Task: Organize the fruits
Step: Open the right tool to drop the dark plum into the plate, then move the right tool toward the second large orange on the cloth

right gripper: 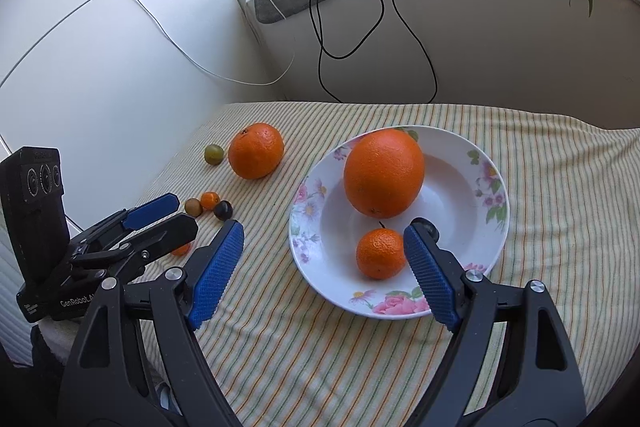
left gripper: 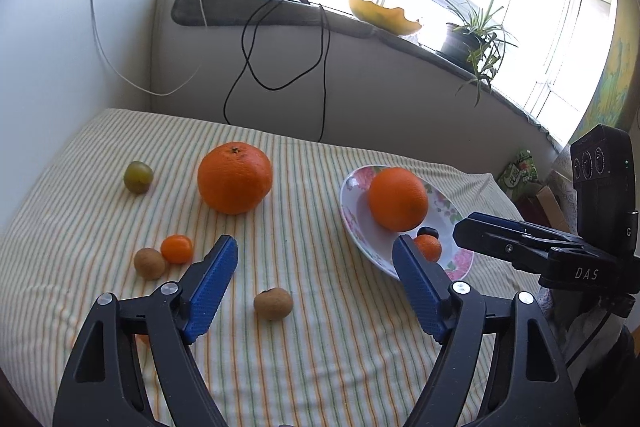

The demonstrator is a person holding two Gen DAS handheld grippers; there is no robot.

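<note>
A floral plate [right gripper: 486,203] [left gripper: 354,223] on the striped cloth holds a big orange [right gripper: 383,173] [left gripper: 397,198] and a small mandarin [right gripper: 380,253] [left gripper: 429,247]. My right gripper [right gripper: 324,255] is open and empty, just in front of the plate, its right finger beside the mandarin. My left gripper [left gripper: 314,267] is open and empty above the cloth. On the cloth lie a large orange [left gripper: 235,177] [right gripper: 256,150], a green fruit [left gripper: 138,177] [right gripper: 213,154], a tiny orange fruit [left gripper: 177,248] [right gripper: 209,199] and brown fruits [left gripper: 149,263] [left gripper: 273,303].
A dark small fruit [right gripper: 223,209] lies near the brown one [right gripper: 193,207]. A windowsill behind holds cables [left gripper: 280,43], a yellow dish [left gripper: 384,15] and a potted plant [left gripper: 476,35]. A wall [left gripper: 60,47] bounds the left side.
</note>
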